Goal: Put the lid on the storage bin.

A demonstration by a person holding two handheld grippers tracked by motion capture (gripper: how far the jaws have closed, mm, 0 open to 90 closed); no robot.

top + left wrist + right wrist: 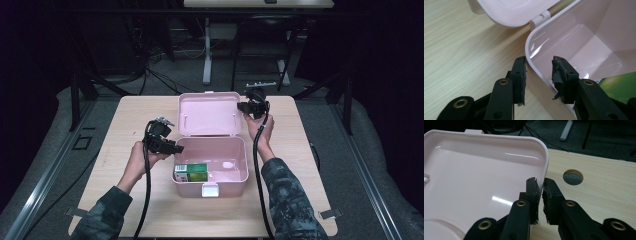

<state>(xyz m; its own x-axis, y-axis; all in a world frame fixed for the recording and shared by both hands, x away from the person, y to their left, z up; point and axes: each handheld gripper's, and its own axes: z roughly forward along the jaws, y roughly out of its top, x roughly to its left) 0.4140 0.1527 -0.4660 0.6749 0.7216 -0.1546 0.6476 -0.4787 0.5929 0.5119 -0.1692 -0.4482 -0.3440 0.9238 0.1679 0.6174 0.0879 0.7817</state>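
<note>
Pink plastic box [210,172] sits mid-surface, one of it, lid [209,113] swung back on its hinges and standing open behind the tub. One latch tab on the front wall, facing the person. One green carton [190,172] lies inside, against the tub's left-front corner — nothing else in the tub that I can make out.

Two grippers, one per hand. Left gripper [175,148] is at the tub's left wall near the back corner. In the left gripper view the jaws straddle that rim [534,65], one jaw outside, one inside; whether the pads actually press on the wall I cannot tell, there looks to be a gap on the inner side. Green carton [621,85] shows at the lower right of that view.

Right gripper [243,107] is at the lid's right edge, near its upper corner. In the right gripper view the jaws are pressed together on the lid's rim [546,167] — pinching it, pads nearly meeting with the thin edge between them.

Wooden surface [140,115] is light-grained, one round cable hole [573,177] just past the lid in the right gripper view. Two camouflage-patterned sleeves come in from the bottom of the high view, one black cable trailing from each gripper.
</note>
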